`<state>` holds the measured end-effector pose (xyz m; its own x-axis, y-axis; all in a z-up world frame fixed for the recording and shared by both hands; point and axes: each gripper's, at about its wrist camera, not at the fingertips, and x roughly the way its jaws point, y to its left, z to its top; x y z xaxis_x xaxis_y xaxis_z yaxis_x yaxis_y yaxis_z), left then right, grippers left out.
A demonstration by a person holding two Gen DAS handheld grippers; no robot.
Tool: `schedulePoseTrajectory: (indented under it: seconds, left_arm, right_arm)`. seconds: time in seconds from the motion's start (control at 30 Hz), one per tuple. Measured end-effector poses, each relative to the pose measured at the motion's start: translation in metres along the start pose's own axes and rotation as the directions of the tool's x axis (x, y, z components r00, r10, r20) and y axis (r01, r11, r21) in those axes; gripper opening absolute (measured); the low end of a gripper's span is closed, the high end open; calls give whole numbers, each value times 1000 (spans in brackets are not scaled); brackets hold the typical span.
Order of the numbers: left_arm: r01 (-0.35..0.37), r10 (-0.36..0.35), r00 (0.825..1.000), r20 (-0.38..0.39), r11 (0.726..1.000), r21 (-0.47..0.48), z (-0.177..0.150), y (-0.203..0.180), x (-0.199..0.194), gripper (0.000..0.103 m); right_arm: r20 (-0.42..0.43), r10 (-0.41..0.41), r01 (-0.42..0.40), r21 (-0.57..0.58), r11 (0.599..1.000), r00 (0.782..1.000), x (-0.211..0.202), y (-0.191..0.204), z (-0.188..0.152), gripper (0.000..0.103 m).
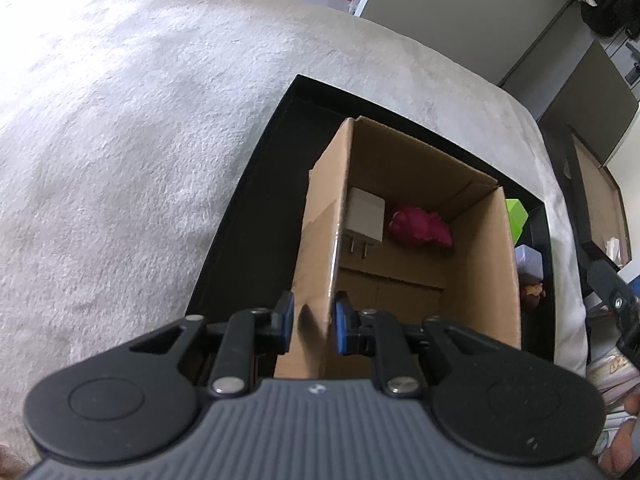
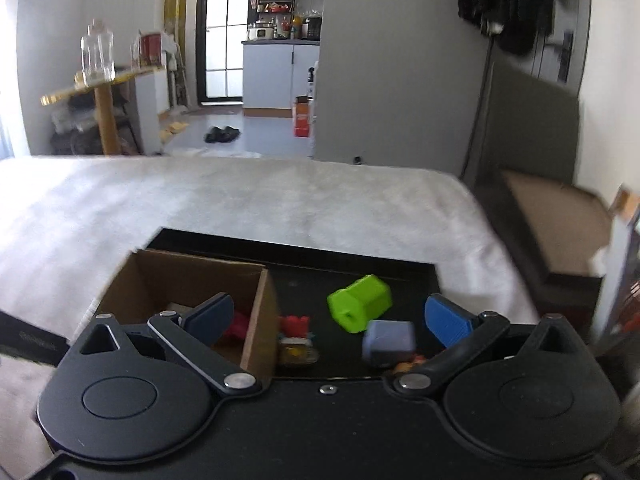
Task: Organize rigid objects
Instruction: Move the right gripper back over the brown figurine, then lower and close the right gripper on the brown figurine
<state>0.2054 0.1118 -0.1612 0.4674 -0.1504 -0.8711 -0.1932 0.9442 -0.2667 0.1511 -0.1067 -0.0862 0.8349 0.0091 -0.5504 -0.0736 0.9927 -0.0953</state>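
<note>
A brown cardboard box [image 1: 476,248] stands in a black tray [image 1: 256,208] on a pale blanket. My left gripper [image 1: 313,322] is shut on the box's left wall. Inside lie a white plug adapter [image 1: 366,216] and a magenta toy [image 1: 420,228]. In the right wrist view the box [image 2: 260,320] is at left. A green hexagonal block [image 2: 360,302], a pale blue cube [image 2: 390,342] and a small red and yellow toy [image 2: 296,340] lie in the tray [image 2: 304,280]. My right gripper [image 2: 328,320] is open above them, holding nothing.
The blanket [image 2: 240,200] covers a bed that spreads left and far. A grey wall and a dark cabinet [image 2: 532,128] stand at right. A side table with a glass bottle [image 2: 98,54] is far left. Black slippers [image 2: 222,134] lie on the floor.
</note>
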Motion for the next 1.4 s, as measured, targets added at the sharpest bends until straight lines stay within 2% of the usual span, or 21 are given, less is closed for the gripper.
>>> schedulePoseTrajectory:
  seconds: [0.1, 0.17, 0.27, 0.33, 0.4, 0.53, 0.6, 0.73, 1.07, 1.1, 1.17, 1.23, 1.4]
  left_arm:
    - [-8, 8, 1000, 3, 1000, 2, 0, -1, 1, 19]
    - [-8, 8, 1000, 4, 1000, 1, 0, -1, 1, 19]
    - [-11, 11, 1000, 2, 1000, -1, 0, 0, 1, 19]
    - [-12, 12, 1000, 1, 1000, -2, 0, 0, 1, 20]
    - [-13, 13, 1000, -1, 1000, -4, 0, 0, 2, 20]
    - [-14, 14, 1000, -3, 1000, -4, 1, 1, 3, 20]
    - [-15, 15, 1000, -3, 1000, -4, 1, 1, 3, 20]
    - [-14, 14, 1000, -5, 1000, -6, 1, 2, 3, 20]
    - [-6, 6, 1000, -5, 1000, -4, 0, 2, 4, 20]
    - [-2, 2, 1000, -9, 1000, -9, 0, 3, 5, 20]
    - [-2, 2, 1000, -4, 1000, -17, -1, 5, 5, 19]
    - [-1, 1, 1000, -1, 1000, -17, 0, 5, 5, 17]
    - [-4, 5, 1000, 13, 1000, -17, 1, 5, 3, 15]
  right_arm:
    - [-43, 6, -10, -75, 997, 999, 2, 6, -2, 103]
    - [-79, 56, -63, -83, 995, 995, 3, 7, -5, 103]
    - [-126, 170, -170, 12, 985, 977, 8, -2, -8, 103]
    - [-145, 210, -199, 84, 976, 967, 11, -9, -12, 103]
    - [-162, 218, -198, 129, 972, 962, 15, -15, -16, 103]
    - [-177, 155, -139, 100, 985, 972, 16, -18, -25, 103]
    - [-184, 167, -146, 119, 982, 969, 17, -23, -30, 103]
    - [-186, 213, -169, 226, 959, 959, 20, -44, -40, 103]
    - [-178, 174, -117, 295, 948, 969, 32, -82, -56, 103]
    - [-172, 170, -115, 293, 949, 970, 34, -85, -57, 101]
    - [-180, 167, -110, 288, 951, 969, 40, -89, -58, 90]
    - [-199, 188, -125, 295, 947, 962, 49, -92, -58, 72]
    - [-221, 174, -110, 273, 956, 960, 64, -94, -61, 68]
